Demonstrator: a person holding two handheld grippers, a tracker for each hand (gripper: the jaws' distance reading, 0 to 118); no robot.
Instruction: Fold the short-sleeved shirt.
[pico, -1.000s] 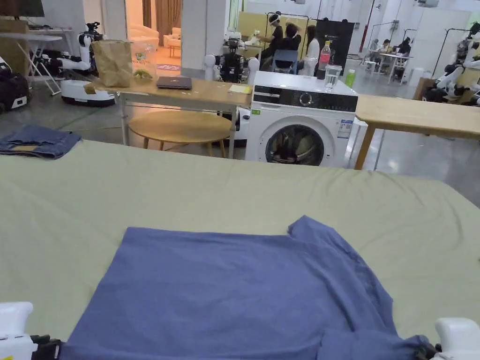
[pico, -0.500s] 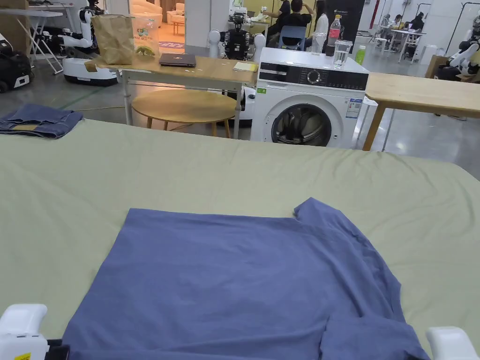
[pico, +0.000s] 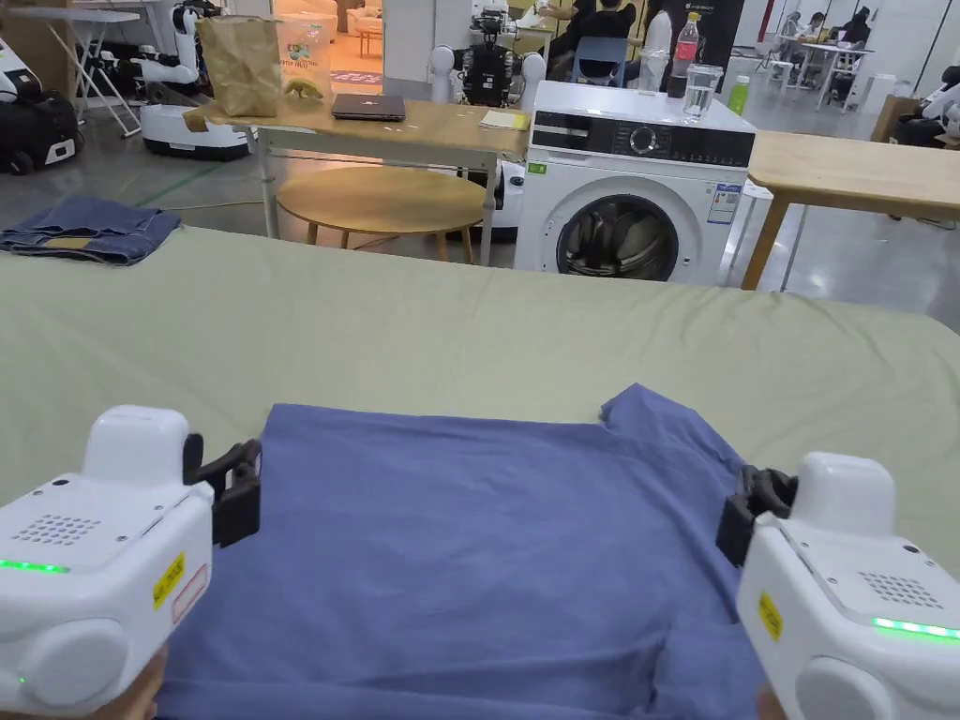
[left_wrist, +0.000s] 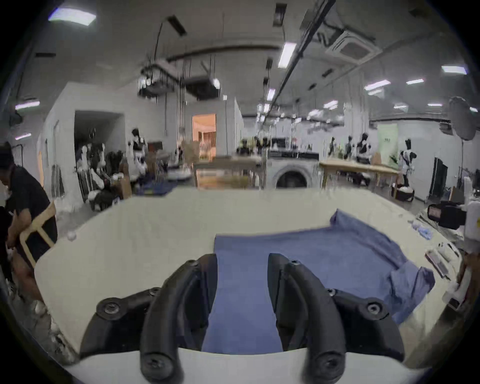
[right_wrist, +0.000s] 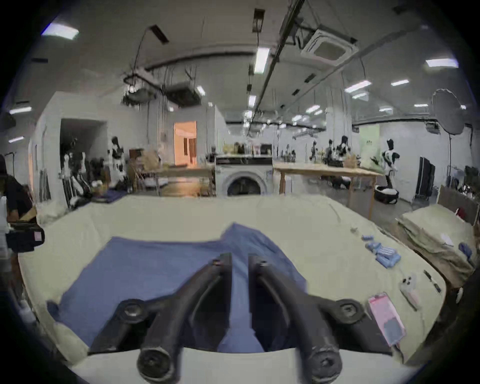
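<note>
Left gripper (left_wrist: 242, 259) and right gripper (right_wrist: 240, 259) are hovering over the blue shirt (pico: 469, 553), jaws parted, holding nothing.

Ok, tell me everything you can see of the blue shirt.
The blue shirt looks like soft, plain knit cloth, lying mostly flat on the pale green sheet. Its far edge runs straight; one short sleeve sticks out at the far right, and the near right part is rumpled and folded over. The left tool and right tool are at its two sides, both open.
</note>
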